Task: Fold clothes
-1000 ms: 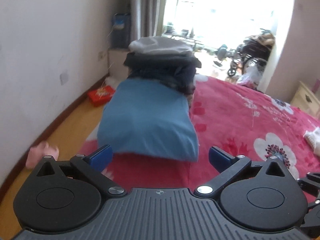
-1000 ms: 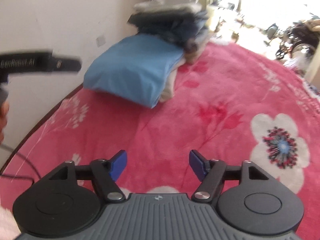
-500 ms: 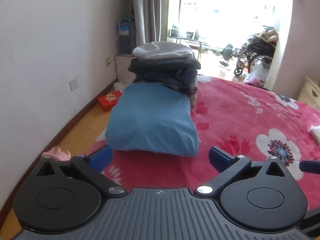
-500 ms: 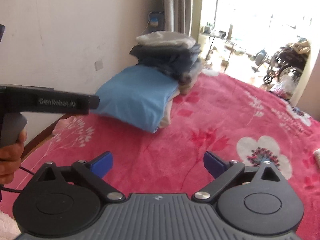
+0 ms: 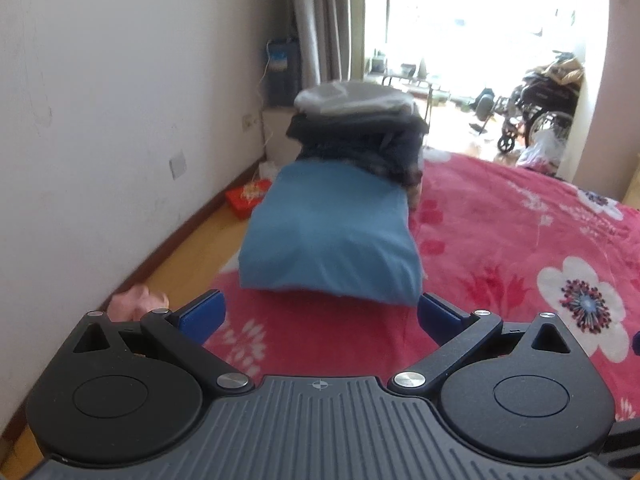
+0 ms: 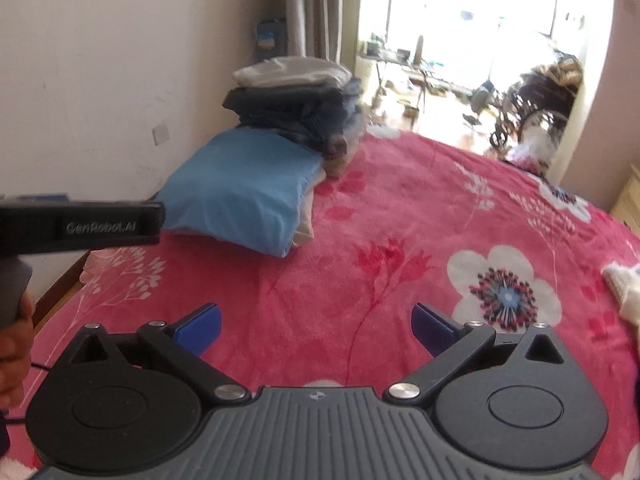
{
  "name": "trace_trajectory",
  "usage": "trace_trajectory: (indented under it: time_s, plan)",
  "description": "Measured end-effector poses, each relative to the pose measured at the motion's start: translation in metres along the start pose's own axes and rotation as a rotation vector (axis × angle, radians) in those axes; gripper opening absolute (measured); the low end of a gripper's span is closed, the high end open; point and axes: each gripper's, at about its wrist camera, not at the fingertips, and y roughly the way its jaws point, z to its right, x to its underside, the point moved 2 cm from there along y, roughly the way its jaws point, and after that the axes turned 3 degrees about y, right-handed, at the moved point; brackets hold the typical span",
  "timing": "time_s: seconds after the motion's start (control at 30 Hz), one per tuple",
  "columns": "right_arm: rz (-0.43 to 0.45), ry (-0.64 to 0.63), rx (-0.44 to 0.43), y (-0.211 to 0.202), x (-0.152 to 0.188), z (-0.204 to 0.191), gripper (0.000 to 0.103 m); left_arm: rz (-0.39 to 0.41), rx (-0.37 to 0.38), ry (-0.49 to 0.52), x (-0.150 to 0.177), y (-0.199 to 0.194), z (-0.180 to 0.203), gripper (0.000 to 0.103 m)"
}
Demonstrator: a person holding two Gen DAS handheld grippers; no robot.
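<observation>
While both the left gripper point(image 5: 320, 314) and the right gripper point(image 6: 316, 320) are hovering with jaws spread and holding nothing, the folded blue garment point(image 5: 328, 244) is lying on the bed point(image 6: 400, 280) against a tall clothes stack point(image 6: 292, 104), risking toppling if bumped.

One folded blue garment point(image 6: 244, 192). One stack of folded dark and grey clothes point(image 6: 294, 98), layer count unclear. One red floral blanket point(image 6: 400, 240) on bed. Two black grippers, left point(image 5: 320, 316) and right point(image 6: 316, 322). One wheelchair point(image 5: 540, 116). One red box point(image 5: 244, 200) on floor.
</observation>
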Motion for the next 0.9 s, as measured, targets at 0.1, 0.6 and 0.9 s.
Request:
trace_trajectory:
  time_s: [0.1, 0.6, 0.9]
  plan:
    - [-0.028, 0.017, 0.017, 0.0054, 0.0011, -0.0004, 0.103, -0.024, -0.010, -0.015, 0.0034, 0.0029, -0.0026, 0.103]
    - [-0.049, 0.040, 0.038, 0.0092, 0.0041, 0.0032, 0.103, -0.022, -0.056, 0.012, 0.0074, 0.0038, 0.0028, 0.103]
    - [-0.033, 0.037, 0.049, 0.0039, 0.0046, 0.0041, 0.103, -0.018, -0.060, 0.014, 0.0071, 0.0022, 0.0032, 0.103]
